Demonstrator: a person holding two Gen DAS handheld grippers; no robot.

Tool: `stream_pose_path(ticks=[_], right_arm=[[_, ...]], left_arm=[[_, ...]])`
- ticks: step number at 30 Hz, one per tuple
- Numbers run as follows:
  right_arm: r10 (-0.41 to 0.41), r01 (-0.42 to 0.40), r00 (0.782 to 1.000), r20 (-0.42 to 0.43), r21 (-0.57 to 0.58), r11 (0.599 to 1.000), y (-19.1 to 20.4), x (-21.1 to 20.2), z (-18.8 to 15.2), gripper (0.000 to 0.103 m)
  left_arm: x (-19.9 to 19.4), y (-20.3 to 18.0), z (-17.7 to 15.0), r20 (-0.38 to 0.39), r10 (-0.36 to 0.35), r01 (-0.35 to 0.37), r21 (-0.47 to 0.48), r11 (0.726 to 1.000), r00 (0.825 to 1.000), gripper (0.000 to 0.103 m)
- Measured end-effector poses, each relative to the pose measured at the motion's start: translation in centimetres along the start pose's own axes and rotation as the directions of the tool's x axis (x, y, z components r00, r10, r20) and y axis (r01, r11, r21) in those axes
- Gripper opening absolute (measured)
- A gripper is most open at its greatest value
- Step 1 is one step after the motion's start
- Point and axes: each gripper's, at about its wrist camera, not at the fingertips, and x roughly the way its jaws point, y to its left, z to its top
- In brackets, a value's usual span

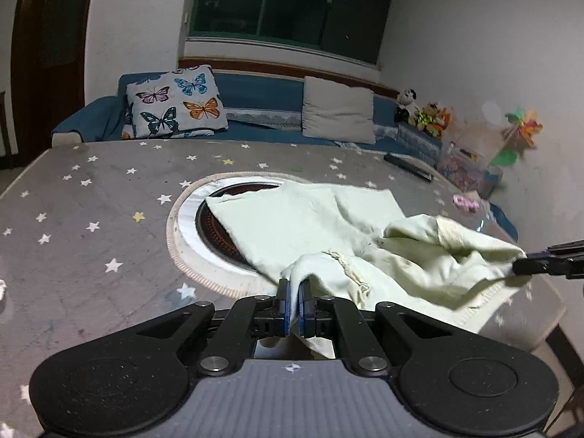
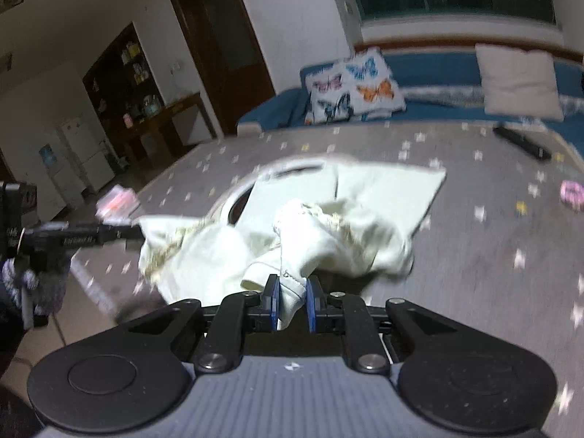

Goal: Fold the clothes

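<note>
Grey star-print table (image 1: 91, 197) carries work. Pale green garment (image 1: 310, 226) lies partly flat over round burner opening (image 1: 215, 226) at table middle, near half bunched and lifted. Left gripper (image 1: 294, 303) clamped on one near edge; right gripper (image 2: 292, 303) pinching other corner. Fold barely begun: no neat crease visible, garment looks rumpled, flattening and folding left.
</note>
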Motion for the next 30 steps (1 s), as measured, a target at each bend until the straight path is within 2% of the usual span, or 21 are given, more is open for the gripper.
stream_pose_path(ticks=[7,9,11,16,19,21,23,25,30], right_arm=[[-0.067,0.069,0.99,-0.122,0.011,0.998,0.7,0.2,-4.0,0.016],[-0.103,0.103,0.989,-0.105,-0.008,0.995,0.9,-0.3,-4.0,0.017],[-0.131,0.13,0.989,-0.074,-0.022,0.991,1.0,-0.8,-3.5,0.026],[-0.17,0.17,0.985,-0.031,-0.02,0.985,0.1,0.6,-1.9,0.028],[-0.197,0.198,0.98,-0.037,0.026,0.98,-1.4,2.8,-1.0,0.03],[-0.184,0.185,0.982,-0.033,0.028,0.982,-1.5,4.0,-0.4,0.03],[-0.172,0.171,0.985,-0.019,-0.029,0.985,-0.4,5.1,0.2,0.037],[-0.156,0.154,0.988,-0.013,-0.104,0.983,1.0,6.4,0.7,0.041],[-0.147,0.133,0.988,-0.036,-0.261,0.956,3.9,10.3,0.8,0.05]], left_arm=[[0.3,0.4,-3.0,-0.084,0.02,-0.018,0.023,1.0,0.996,0.005],[0.2,0.7,-3.6,-0.092,0.022,-0.02,0.023,1.0,0.995,0.005],[-0.1,1.0,-4.0,-0.092,0.021,-0.019,0.017,1.0,0.996,0.007],[-1.2,1.7,-3.5,-0.043,0.036,-0.037,-0.003,0.999,0.998,0.008],[-1.6,2.0,-2.7,-0.025,0.059,-0.059,-0.011,0.998,0.998,0.016],[-1.7,2.3,-2.2,-0.015,0.08,-0.08,-0.018,0.997,0.997,0.029],[-1.9,2.5,-1.8,-0.006,0.101,-0.101,-0.025,0.995,0.995,0.032],[-1.6,2.7,-1.3,-0.004,0.112,-0.112,-0.035,0.993,0.994,0.034],[0.5,2.0,-0.3,-0.008,0.098,-0.098,-0.068,0.993,0.995,0.048]])
